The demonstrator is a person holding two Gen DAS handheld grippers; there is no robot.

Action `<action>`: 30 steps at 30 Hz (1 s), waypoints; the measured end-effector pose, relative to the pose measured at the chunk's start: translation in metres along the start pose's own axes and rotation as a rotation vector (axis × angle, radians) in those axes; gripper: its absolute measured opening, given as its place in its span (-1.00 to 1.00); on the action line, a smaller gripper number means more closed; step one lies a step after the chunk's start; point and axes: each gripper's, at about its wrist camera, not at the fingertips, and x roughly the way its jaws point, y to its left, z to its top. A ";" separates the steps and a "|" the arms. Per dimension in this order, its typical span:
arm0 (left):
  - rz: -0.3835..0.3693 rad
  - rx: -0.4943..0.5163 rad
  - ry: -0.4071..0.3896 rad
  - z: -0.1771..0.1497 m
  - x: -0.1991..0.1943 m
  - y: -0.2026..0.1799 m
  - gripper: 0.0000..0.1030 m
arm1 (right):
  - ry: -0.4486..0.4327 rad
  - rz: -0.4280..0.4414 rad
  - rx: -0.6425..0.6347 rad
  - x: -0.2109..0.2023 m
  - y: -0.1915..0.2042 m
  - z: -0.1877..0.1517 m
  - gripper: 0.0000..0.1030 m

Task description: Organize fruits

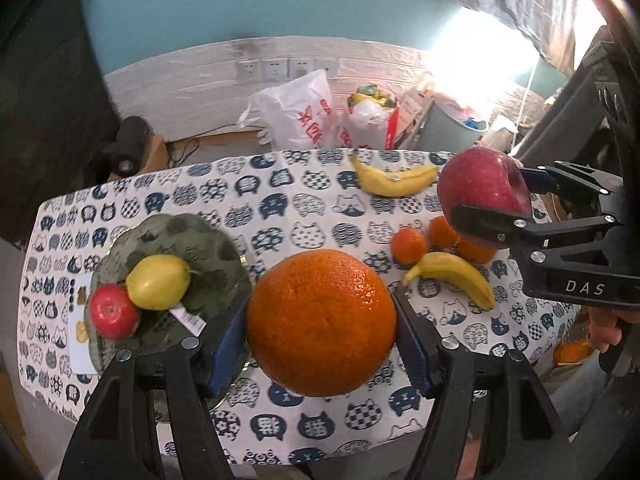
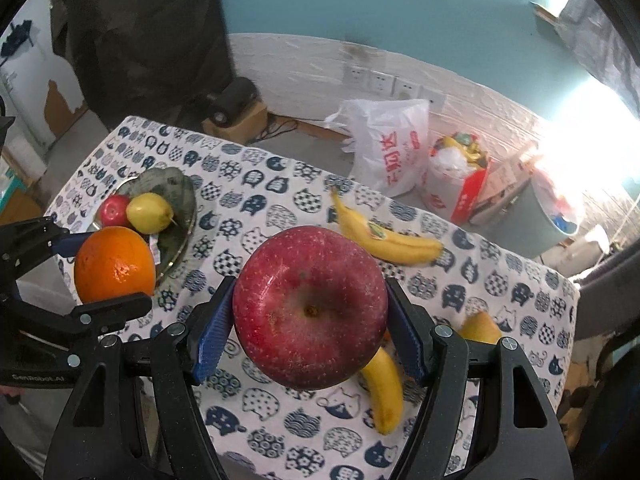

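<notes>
1. Left wrist view: left claw [image 1: 321,320] clenched on a large orange [image 1: 321,322], blue pads pressing its two sides at the widest girth, fruit lifted clear above the near part of the surface [image 1: 280,208].
2. Judged firm and fairly heavy, with pebbled, slightly glossy peel; a grip across the middle looks sound, nearer the top or bottom likely to slip.
3. Toward the left edge of the surface, a dark glass plate [image 1: 208,240] carrying a small red apple [image 1: 114,312] and a yellow pear [image 1: 158,282], touching each other.
4. Toward the right edge, three small oranges [image 1: 408,244] clustered beside a banana [image 1: 452,276]; a second banana [image 1: 394,180] near the far edge.
5. Right claw [image 1: 492,196] at the right of this view, grasping a large red apple [image 1: 480,188]; the rearmost small oranges partly hidden behind it.
6. Right wrist view: right claw [image 2: 310,320] clamped on the red apple [image 2: 310,308], calyx end facing the camera, above the near right part of the surface.
7. Judged hard, heavy, waxy-smooth and bruisable; moderate pressure at the equator advised.
8. Near banana [image 2: 384,392] half hidden under the apple; small oranges almost wholly hidden; a yellowish fruit [image 2: 478,326] behind the right finger, kind uncertain.
9. Plate [image 2: 176,184] partly covered by the held orange [image 2: 115,264]; window glare washing out the far right.
</notes>
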 end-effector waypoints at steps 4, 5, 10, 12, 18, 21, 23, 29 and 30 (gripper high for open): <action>0.009 -0.040 0.007 -0.006 0.000 0.021 0.36 | 0.011 0.018 -0.026 0.011 0.018 0.009 0.38; 0.011 -0.046 0.007 -0.007 0.000 0.025 0.36 | 0.015 0.022 -0.034 0.014 0.023 0.011 0.38; 0.021 -0.089 0.013 -0.014 0.001 0.048 0.36 | 0.028 0.044 -0.068 0.028 0.047 0.021 0.38; 0.027 -0.106 0.016 -0.018 0.002 0.058 0.36 | 0.035 0.054 -0.080 0.035 0.057 0.025 0.38; 0.043 -0.152 0.026 -0.029 0.006 0.086 0.36 | 0.049 0.079 -0.110 0.050 0.081 0.036 0.38; 0.052 -0.176 0.034 -0.036 0.009 0.102 0.36 | 0.062 0.097 -0.117 0.059 0.092 0.041 0.38; 0.059 -0.193 0.041 -0.040 0.010 0.111 0.36 | 0.071 0.107 -0.121 0.064 0.100 0.043 0.38; 0.082 -0.234 0.061 -0.053 0.017 0.137 0.36 | 0.097 0.141 -0.137 0.082 0.124 0.050 0.38; 0.086 -0.240 0.065 -0.055 0.018 0.140 0.36 | 0.102 0.145 -0.140 0.085 0.127 0.050 0.38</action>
